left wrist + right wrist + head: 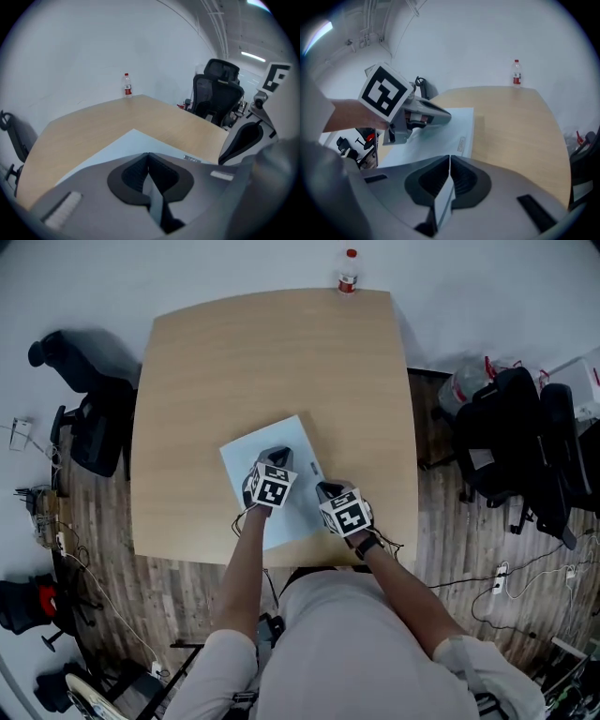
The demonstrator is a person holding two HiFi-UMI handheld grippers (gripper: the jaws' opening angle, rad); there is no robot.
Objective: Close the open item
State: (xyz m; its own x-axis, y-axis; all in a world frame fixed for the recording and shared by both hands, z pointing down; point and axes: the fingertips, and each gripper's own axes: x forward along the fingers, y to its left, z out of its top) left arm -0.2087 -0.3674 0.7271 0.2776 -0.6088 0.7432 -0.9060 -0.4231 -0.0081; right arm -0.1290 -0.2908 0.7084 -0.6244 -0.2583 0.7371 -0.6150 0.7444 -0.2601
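A flat, pale blue rectangular item (255, 454) lies closed on the wooden table (272, 352), near its front edge. It also shows in the left gripper view as a pale blue sheet (122, 147) and in the right gripper view (440, 133), with a small label on its right edge. My left gripper (278, 457) hovers over the item's middle, jaws shut with nothing between them (148, 154). My right gripper (325, 489) sits over the item's right front corner, also shut and empty (449, 158). The left gripper (426, 117) shows in the right gripper view.
A small water bottle with a red cap (348, 271) stands at the table's far edge. Black office chairs stand to the left (94, 423) and right (520, 442) of the table. Cables lie on the wooden floor.
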